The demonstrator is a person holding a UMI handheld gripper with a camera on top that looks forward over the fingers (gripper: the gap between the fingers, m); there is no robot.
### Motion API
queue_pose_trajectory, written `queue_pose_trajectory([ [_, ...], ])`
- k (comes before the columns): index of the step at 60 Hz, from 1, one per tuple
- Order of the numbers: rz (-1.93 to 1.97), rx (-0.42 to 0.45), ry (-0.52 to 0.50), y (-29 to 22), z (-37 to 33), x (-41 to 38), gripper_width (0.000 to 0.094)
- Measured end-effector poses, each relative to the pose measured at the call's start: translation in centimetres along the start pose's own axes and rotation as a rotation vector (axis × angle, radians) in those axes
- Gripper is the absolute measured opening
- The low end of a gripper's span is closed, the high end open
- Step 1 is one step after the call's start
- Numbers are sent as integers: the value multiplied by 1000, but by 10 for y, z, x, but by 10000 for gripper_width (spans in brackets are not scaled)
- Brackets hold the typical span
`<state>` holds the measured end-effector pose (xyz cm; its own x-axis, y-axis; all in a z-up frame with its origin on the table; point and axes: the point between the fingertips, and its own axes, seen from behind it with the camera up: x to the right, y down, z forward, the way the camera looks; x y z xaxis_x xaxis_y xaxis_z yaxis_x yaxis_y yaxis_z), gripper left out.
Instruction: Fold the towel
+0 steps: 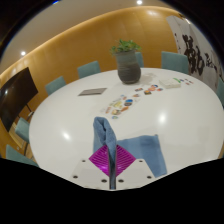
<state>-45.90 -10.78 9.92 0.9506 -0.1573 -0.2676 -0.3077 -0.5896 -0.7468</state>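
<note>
Fingers (113, 160) look clamped on the towel (128, 148), its corner lifted just ahead of them, so you're mid-fold; next, carry it across the table (70, 120).

i see a big round white table (70, 125) spreading out ahead of me, glossy, with bright spots of ceiling light reflected on it. at its far side stands a grey pot holding a green plant (128, 62). left of the pot, nearer to me, a dark flat rectangle (92, 92) lies on the tabletop. small colourful items (127, 100) are scattered across the middle, running toward the right; they are too small for me to name. light blue chairs (89, 69) ring the table's far edge. beyond them is a warm wood-toned wall (75, 45), and at right a white panel with black brushstrokes (196, 55).
</note>
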Motion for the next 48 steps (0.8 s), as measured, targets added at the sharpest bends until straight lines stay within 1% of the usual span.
queue_pose_trajectory([
  [2, -7, -13, 55, 8, 4, 27, 68],
  [3, -13, -13, 69, 13, 11, 53, 76],
  [4, -12, -15, 99, 15, 13, 56, 88],
  [6, -20, -20, 148, 20, 15, 77, 147],
  [9, -41, -29, 228, 24, 14, 109, 330],
  [13, -82, -32, 270, 23, 6, 137, 682],
  [15, -97, -18, 277, 18, -1, 141, 834],
  [16, -104, -13, 280, 15, -5, 143, 886],
  [19, -135, -3, 290, 9, -23, 146, 861],
  [24, -192, 20, 320, 0, -56, 145, 870],
  [28, -228, 20, 331, -4, -87, 135, 869],
  [40, -260, 49, 328, -4, -163, 94, 868],
  [48, -276, 71, 319, -4, -192, 73, 867],
])
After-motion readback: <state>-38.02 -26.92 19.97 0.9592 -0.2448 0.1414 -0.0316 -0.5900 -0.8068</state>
